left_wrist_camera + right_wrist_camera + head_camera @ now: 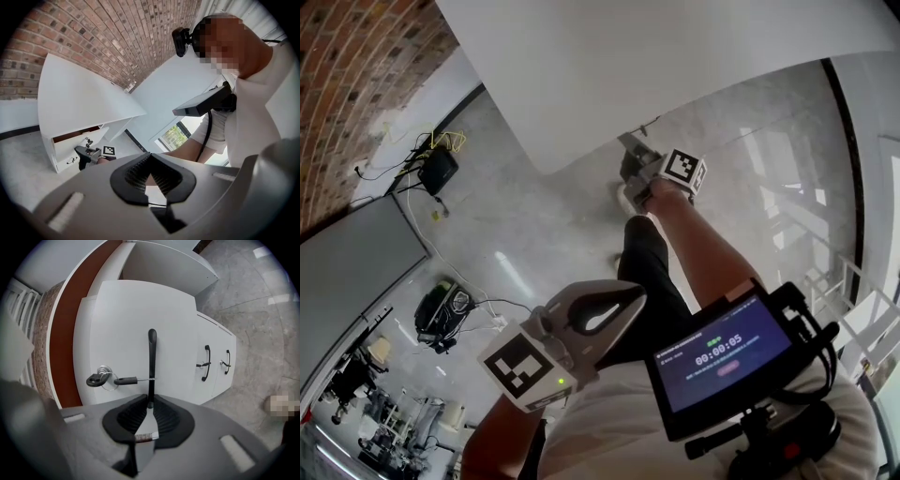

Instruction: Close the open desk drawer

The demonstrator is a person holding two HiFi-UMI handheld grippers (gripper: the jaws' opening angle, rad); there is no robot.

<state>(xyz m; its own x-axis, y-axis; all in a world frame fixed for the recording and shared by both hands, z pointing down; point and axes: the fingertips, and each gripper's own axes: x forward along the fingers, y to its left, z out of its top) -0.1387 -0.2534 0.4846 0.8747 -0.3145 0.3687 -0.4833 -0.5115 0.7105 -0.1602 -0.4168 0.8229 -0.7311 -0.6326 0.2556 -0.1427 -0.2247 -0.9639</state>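
Drawer (pixel 140 319) ajar — handle (pixel 152 366) between right gripper (pixel 151 402) jaws, key (pixel 96 379) in lock (pixel 104 370)

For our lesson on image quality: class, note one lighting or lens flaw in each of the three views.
Head view: bright streaks glare off the glossy grey floor. Left gripper view: courses of the red brick wall bow. Right gripper view: the right gripper is blurred up close, the black bar handle sharp.

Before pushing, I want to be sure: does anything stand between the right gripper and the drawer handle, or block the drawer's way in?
Nothing visible does. The right gripper holds the handle between its jaws; the keys hang beside it on the drawer front. The drawer's inside is mostly hidden.
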